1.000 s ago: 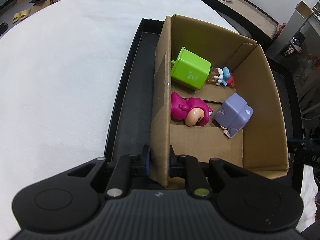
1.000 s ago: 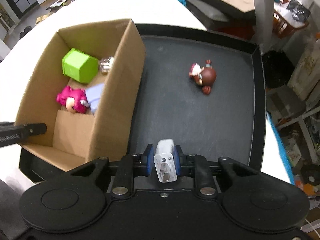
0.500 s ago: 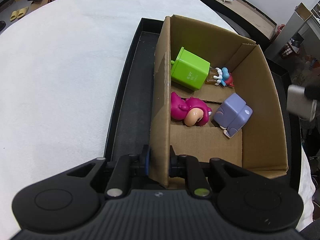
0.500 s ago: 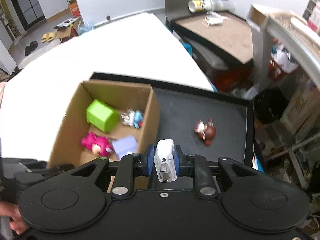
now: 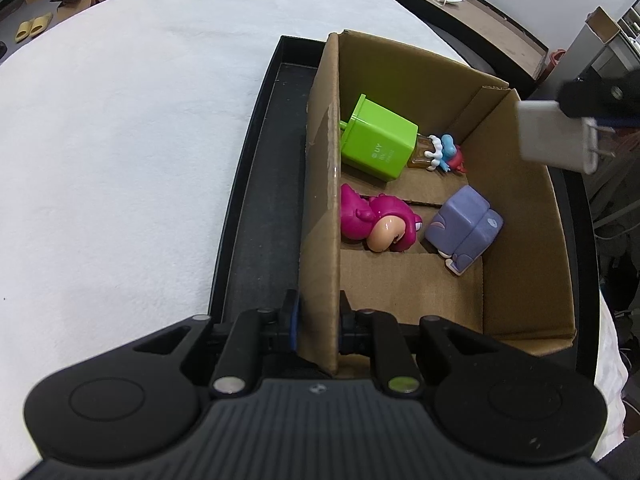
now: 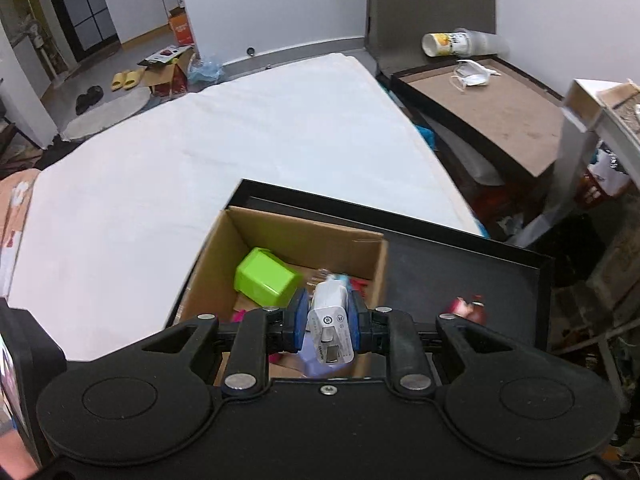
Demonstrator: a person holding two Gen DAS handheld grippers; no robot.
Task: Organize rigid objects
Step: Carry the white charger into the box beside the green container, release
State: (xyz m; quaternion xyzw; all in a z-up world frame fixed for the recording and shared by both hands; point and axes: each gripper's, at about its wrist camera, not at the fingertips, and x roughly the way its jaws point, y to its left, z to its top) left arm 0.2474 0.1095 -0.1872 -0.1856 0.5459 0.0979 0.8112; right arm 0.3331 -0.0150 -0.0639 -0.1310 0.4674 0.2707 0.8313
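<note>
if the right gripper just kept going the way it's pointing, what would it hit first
Probably the purple block on the floor of the cardboard box. The right gripper, shut on the white charger, points down into the box, with that block right behind the charger, though depth is hard to judge.

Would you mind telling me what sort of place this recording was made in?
Probably a lived-in home room, likely a bedroom used for recording: a wide white mattress, slippers and shoes on the floor, and cluttered boxes along the wall.
</note>
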